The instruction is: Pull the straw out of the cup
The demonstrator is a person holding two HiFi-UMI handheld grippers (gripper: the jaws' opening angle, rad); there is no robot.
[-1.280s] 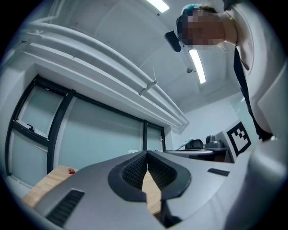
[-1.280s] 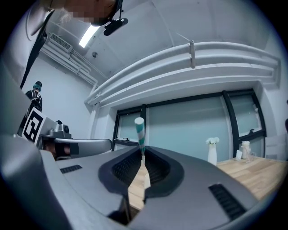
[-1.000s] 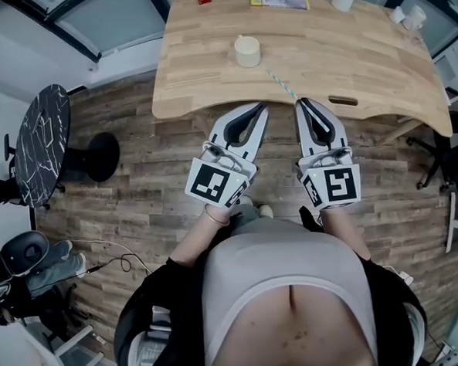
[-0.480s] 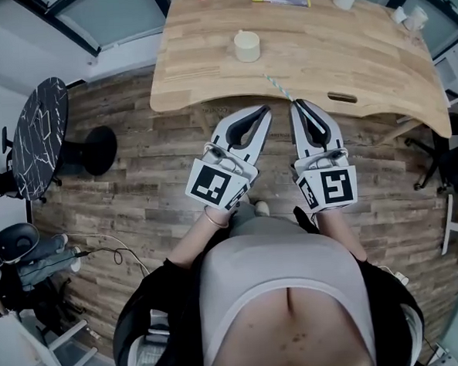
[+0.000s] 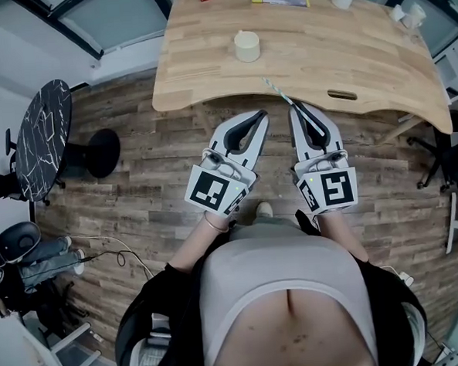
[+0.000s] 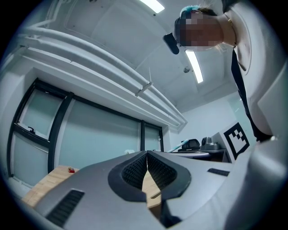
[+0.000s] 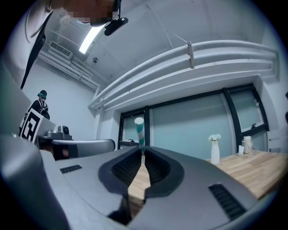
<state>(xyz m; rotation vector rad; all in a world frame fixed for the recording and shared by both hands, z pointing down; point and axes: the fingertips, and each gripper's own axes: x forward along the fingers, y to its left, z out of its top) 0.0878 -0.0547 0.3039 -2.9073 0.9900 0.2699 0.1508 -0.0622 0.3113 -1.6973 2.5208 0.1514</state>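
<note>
Right gripper view | right gripper (image 7: 142, 156) pinches straw (image 7: 140, 131) | cup (image 5: 246, 46) well apart

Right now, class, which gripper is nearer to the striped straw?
Right. The right gripper is clamped on the straw at its near end; the left gripper sits shut to its left, not touching.

Bright even indoor light, ceiling strip lights (image 6: 194, 66) glaring white overhead, faint soft shadows, strong fisheye bending, black vignetted corners, nearest surfaces slightly soft
</note>
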